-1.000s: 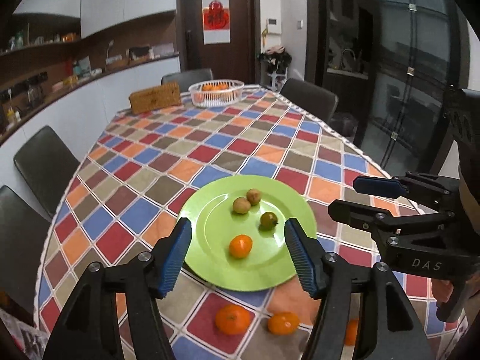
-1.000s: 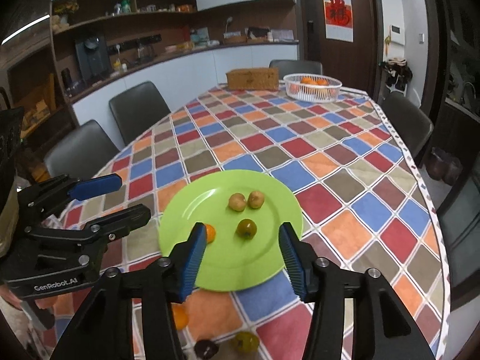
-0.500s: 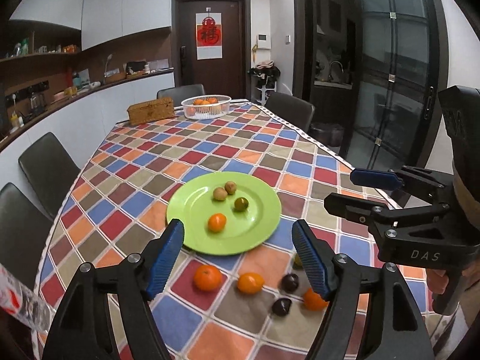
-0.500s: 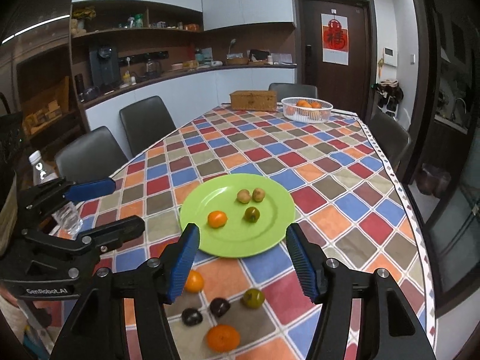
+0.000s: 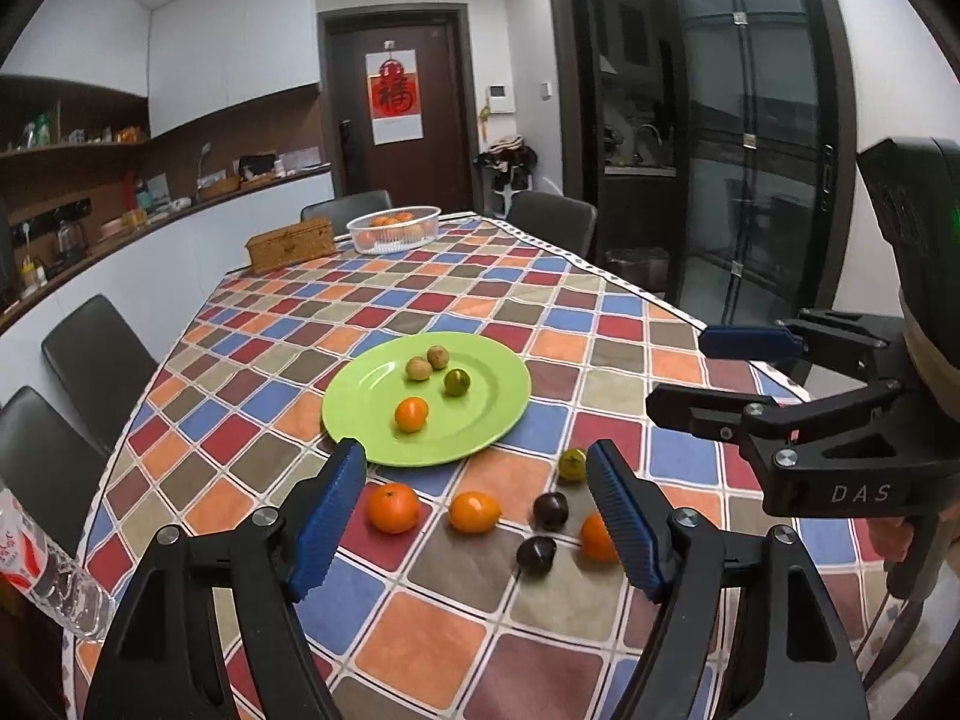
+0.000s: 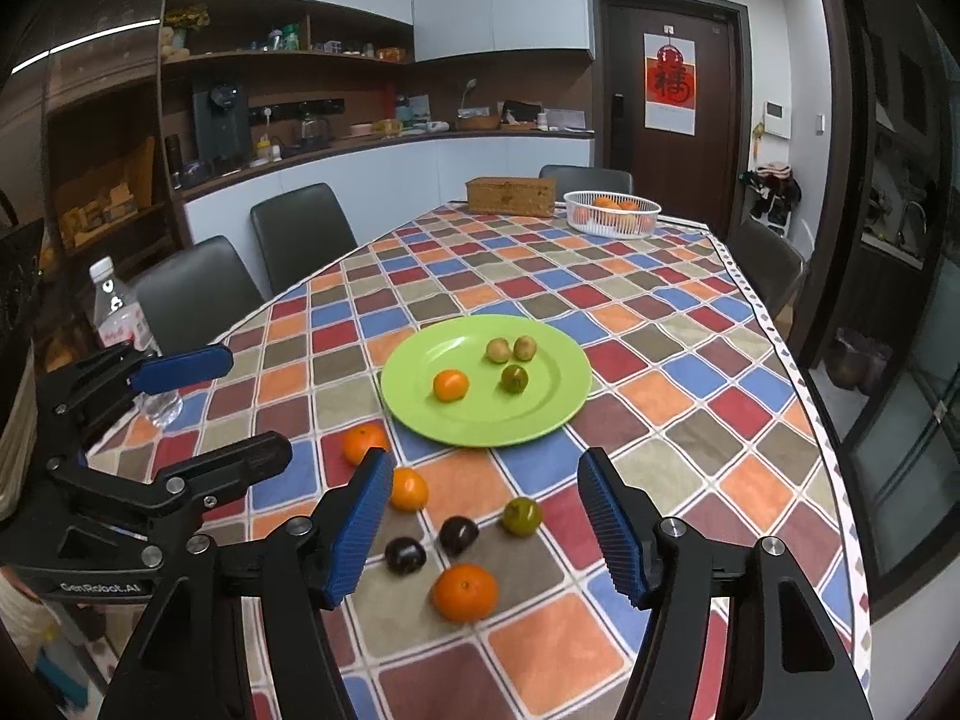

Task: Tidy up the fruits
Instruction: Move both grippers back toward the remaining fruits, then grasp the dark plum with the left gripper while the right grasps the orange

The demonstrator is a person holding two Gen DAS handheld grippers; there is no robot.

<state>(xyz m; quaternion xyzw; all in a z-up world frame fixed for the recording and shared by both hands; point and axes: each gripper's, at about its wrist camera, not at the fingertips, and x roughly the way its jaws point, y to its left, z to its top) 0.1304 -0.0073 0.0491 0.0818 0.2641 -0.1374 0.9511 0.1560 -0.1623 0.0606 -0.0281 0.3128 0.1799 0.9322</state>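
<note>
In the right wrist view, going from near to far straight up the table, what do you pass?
Near orange → two dark plums → green plate carrying an orange, a green fruit and two brownish fruits → woven box and white basket at the far end.

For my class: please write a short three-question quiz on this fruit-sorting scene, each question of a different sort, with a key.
1. True or false: the left gripper and the right gripper are both open and hold nothing.
2. How many fruits lie on the green plate? A) two B) four C) six
3. Fill in: the two dark plums lie on the ______, not on the plate.

Key: 1 true. 2 B: one orange, one green fruit, two brownish fruits. 3 tablecloth.
</note>
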